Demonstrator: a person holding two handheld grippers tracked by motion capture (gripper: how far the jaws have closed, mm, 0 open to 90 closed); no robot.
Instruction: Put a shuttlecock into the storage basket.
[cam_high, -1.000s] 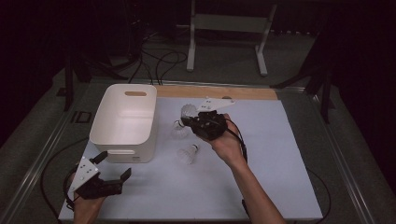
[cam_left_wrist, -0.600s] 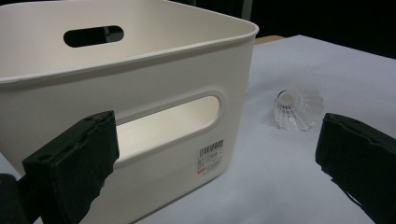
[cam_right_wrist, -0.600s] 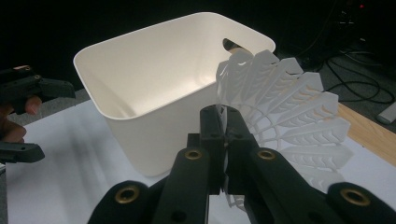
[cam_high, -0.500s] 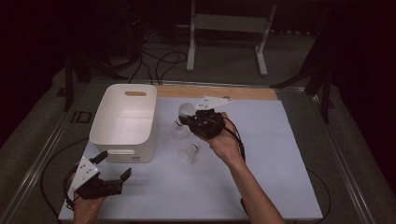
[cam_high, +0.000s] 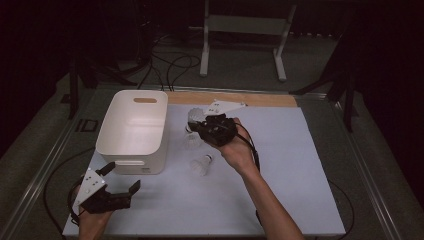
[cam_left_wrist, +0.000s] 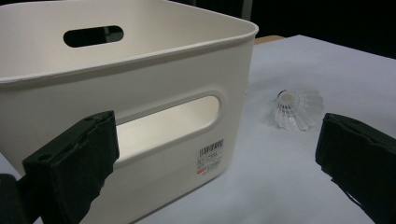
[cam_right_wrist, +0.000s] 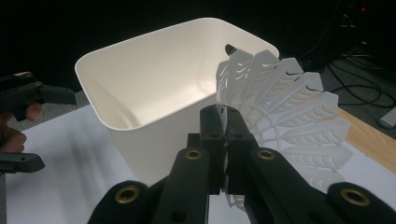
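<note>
White plastic shuttlecock (cam_right_wrist: 285, 116) is sitting pinched by its skirt in the closed right gripper (cam_right_wrist: 225, 140) beside the bin (cam_high: 132, 131), while the left gripper (cam_high: 121, 182) is gaping empty.

High overview, two close gripper-mounted views

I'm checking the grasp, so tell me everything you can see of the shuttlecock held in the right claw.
The shuttlecock is white, with a fanned skirt of thin, plastic-looking feather-shaped vanes, ribbed and cut through with slits. The right claw is shut on the skirt's edge, its black jaws pinching the vanes between them. The skirt spreads up and to the right of the jaws in the right gripper view; its head is hidden. It is held off the table, next to the white bin, not in it.
</note>
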